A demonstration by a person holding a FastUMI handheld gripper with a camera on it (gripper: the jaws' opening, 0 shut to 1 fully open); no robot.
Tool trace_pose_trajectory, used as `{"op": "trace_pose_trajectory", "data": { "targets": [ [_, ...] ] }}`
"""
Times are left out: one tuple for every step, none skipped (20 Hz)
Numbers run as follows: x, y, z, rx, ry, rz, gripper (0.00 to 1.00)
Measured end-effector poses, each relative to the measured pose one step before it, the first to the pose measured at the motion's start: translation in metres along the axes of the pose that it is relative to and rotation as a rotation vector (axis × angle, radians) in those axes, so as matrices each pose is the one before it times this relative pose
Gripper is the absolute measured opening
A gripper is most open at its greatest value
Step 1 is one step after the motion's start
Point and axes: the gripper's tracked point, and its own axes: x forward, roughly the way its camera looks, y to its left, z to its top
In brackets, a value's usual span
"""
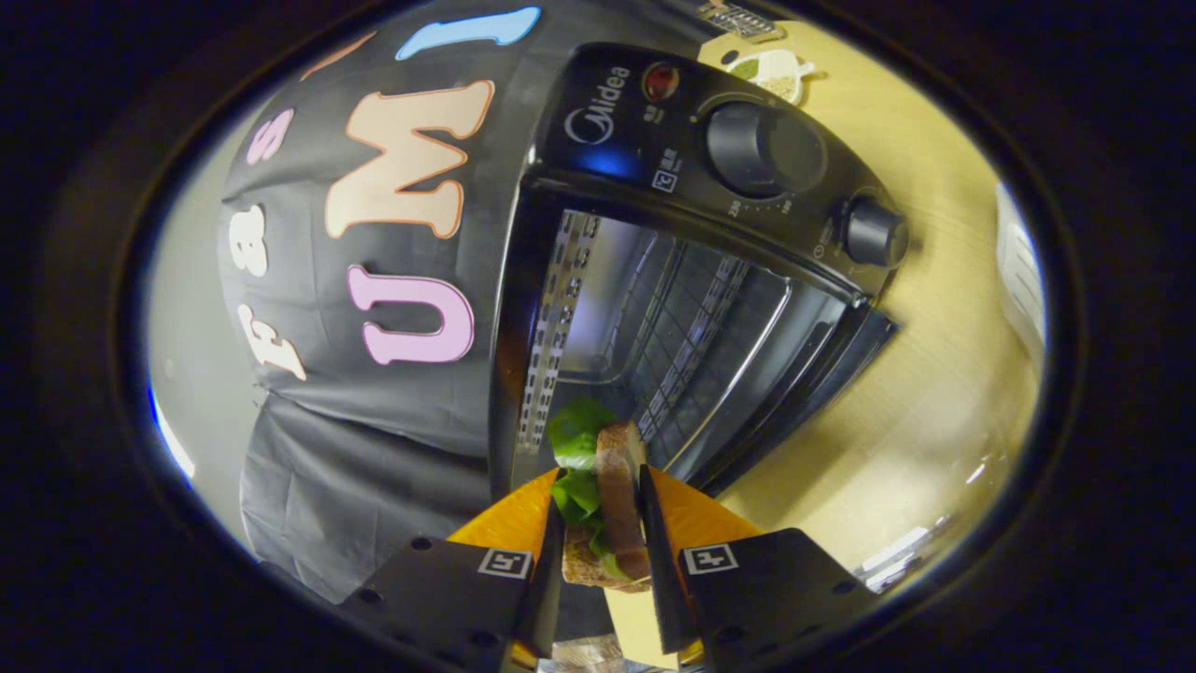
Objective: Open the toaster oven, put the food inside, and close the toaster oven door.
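Your sandwich (612, 505), brown bread with green lettuce sticking out along one side, sits clamped between the two fingers of your hand-held gripper (603, 523). Both fingers press against its flat sides, so the hand-held gripper is closed on it. The front end of the sandwich pokes out past the fingertips, and the lettuce leaf reaches a little farther ahead than the bread.

Just ahead of the sandwich you see the black toaster oven (691, 234), with its door (804, 383) swung down and its cavity exposed. The leading edge of the sandwich lines up with the mouth of the cavity, near one side wall; you cannot tell whether it has crossed the opening yet. Inside, a wire rack (691, 346) spans the cavity, and a perforated metal strip runs along the nearer side wall.

On the control panel beside the opening you have a red indicator lamp (660, 81), a large knob (761, 148) and a smaller knob (874, 232) beyond it.

The oven stands on a light wooden surface (916, 393). Behind it on that surface lies a small card with a spoon picture (771, 73).
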Motion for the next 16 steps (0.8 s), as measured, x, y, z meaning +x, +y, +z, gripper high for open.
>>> {"op": "trace_pose_trajectory", "data": {
  "targets": [
    [0.00132,0.00309,0.00002,0.02583,0.00021,0.01894,0.45],
    [0.00053,0.00392,0.00136,0.03400,0.00015,0.02009,0.45],
    [0.00044,0.00390,0.00312,0.03426,-0.00901,0.02513,0.45],
    [-0.00055,0.00321,0.00752,0.02741,-0.02826,0.01671,0.45],
    [0.00239,-0.00301,0.00660,0.01480,-0.01972,-0.00487,0.45],
    [0.00121,-0.00172,0.00347,0.00715,-0.01491,-0.00212,0.44],
    [0.00455,-0.00266,0.00648,0.00401,-0.01318,-0.00178,0.44],
    [0.00324,-0.00235,0.00516,0.00515,-0.01563,-0.00279,0.44],
    [0.00407,-0.00344,0.00668,-0.00240,-0.01758,-0.00267,0.44],
    [0.00339,-0.00216,0.00487,-0.00088,-0.01653,-0.00062,0.44],
    [0.00500,-0.00225,0.00459,0.00165,-0.01523,-0.00031,0.44],
    [0.00385,-0.00072,0.00294,-0.00243,-0.01742,0.00038,0.44],
    [0.00342,-0.00083,0.00294,-0.00579,-0.02087,0.00515,0.43],
    [0.00266,-0.00116,0.00040,-0.00394,-0.01495,-0.00200,0.43],
    [0.00283,-0.00084,0.00114,-0.01041,-0.01283,0.00234,0.43],
    [0.00421,-0.00144,0.00173,-0.02612,-0.01809,-0.00133,0.43]
  ]
}}
